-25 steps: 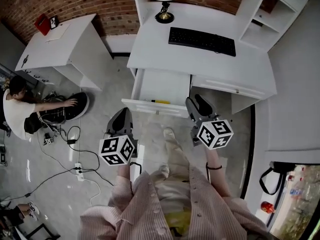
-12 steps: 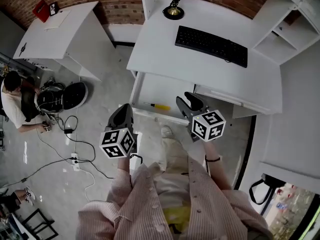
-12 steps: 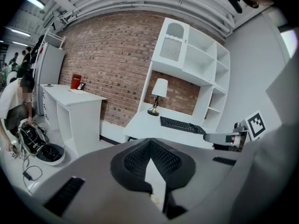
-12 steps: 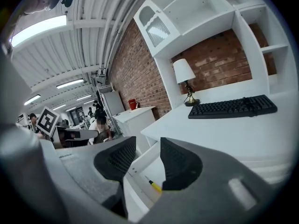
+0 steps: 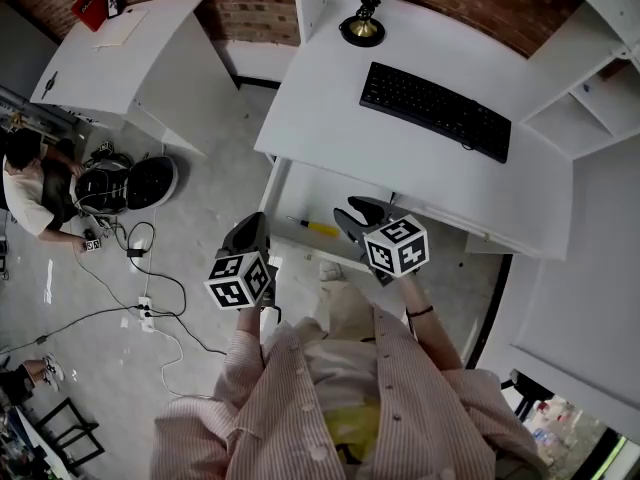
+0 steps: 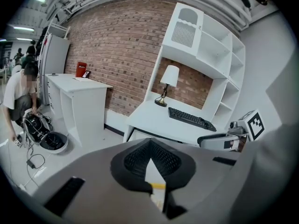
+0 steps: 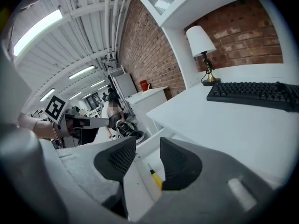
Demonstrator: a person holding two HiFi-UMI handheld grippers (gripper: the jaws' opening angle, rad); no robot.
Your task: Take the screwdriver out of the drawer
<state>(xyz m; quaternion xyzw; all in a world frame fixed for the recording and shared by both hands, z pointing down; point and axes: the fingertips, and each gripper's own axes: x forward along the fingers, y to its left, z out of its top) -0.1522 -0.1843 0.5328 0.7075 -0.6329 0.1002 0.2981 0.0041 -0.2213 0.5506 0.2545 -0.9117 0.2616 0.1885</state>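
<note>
The white desk's drawer (image 5: 292,190) stands pulled open. A yellow-handled screwdriver (image 5: 316,227) lies inside it near the front wall. My right gripper (image 5: 350,210) hovers open just right of the screwdriver, above the drawer's front. In the right gripper view the screwdriver (image 7: 155,177) shows in the gap of that gripper (image 7: 147,144), apart from both pads. My left gripper (image 5: 249,222) is held left of the drawer's front corner with nothing in it. In its own view, the left gripper (image 6: 149,143) has its tips closed together.
A black keyboard (image 5: 435,108) and a lamp (image 5: 364,20) sit on the desk (image 5: 330,108). Shelves (image 5: 590,93) rise at its right. A second white table (image 5: 130,58) stands to the left. A person (image 5: 28,183) crouches on the floor by gear and cables (image 5: 150,303).
My right gripper has moved left and forward, from right of the drawer to just beside the screwdriver. The left gripper has stayed by the drawer's left corner.
</note>
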